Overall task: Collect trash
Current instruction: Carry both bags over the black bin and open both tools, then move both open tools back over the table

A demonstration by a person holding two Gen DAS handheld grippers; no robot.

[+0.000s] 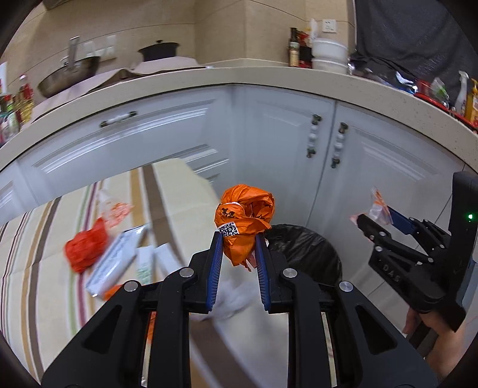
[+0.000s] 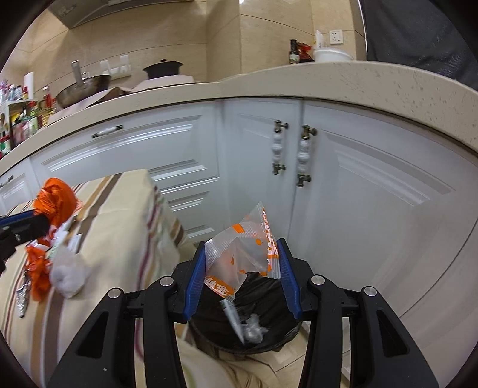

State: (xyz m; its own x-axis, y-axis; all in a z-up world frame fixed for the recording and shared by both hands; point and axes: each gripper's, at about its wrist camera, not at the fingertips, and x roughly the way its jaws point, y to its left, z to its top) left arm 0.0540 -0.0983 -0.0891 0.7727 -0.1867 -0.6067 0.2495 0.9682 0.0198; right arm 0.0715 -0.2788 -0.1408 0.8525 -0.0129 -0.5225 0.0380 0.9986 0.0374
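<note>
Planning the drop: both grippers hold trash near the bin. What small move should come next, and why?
Probably open the right gripper: its clear wrapper already hangs over the black-lined bin. The left gripper, holding the orange bag, looks short of the bin's rim.

Home kitchen. Speckled beige countertop (image 2: 373, 86) over white panelled cabinet doors (image 2: 358, 185) with ceramic-and-brass handles (image 2: 304, 155). Wok (image 1: 70, 76) and dark lidded pot (image 1: 159, 50) on the covered stove side, oil and sauce bottles (image 1: 294, 47) by a wall socket (image 1: 328, 26), tiled beige walls. Striped tablecloth (image 2: 119, 226) on a table, black-lined bin (image 2: 254, 316) on the floor.
</note>
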